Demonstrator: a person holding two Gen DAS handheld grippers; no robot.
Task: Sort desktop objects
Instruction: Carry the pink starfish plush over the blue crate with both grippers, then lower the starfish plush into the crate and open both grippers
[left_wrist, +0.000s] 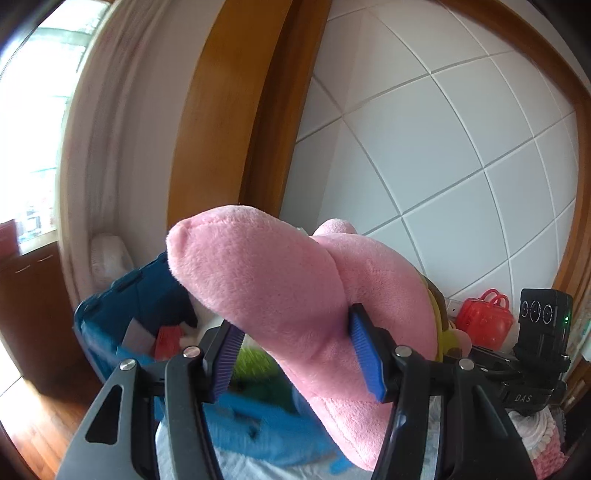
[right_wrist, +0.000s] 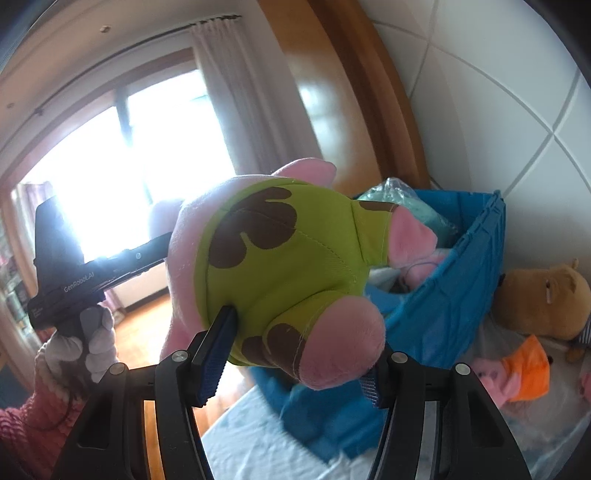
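Note:
Both grippers hold one pink plush starfish (left_wrist: 277, 280) in the air. In the left wrist view, my left gripper (left_wrist: 295, 350) is shut on a thick pink limb, and its blue pads dent the fabric on both sides. In the right wrist view, my right gripper (right_wrist: 295, 365) is shut on the lower part of the plush starfish (right_wrist: 288, 251), at its green shorts with brown flowers. A blue fabric bin (left_wrist: 110, 306) stands open just behind and below the toy and holds several soft things. The same blue fabric bin (right_wrist: 461, 280) shows at the right in the right wrist view.
A red toy handbag (left_wrist: 484, 321) sits by the tiled wall. A brown plush bear (right_wrist: 546, 295) and a pink plush in orange (right_wrist: 517, 373) lie on the white cloth right of the bin. A gloved hand (right_wrist: 92, 336) grips the other tool's handle at the left.

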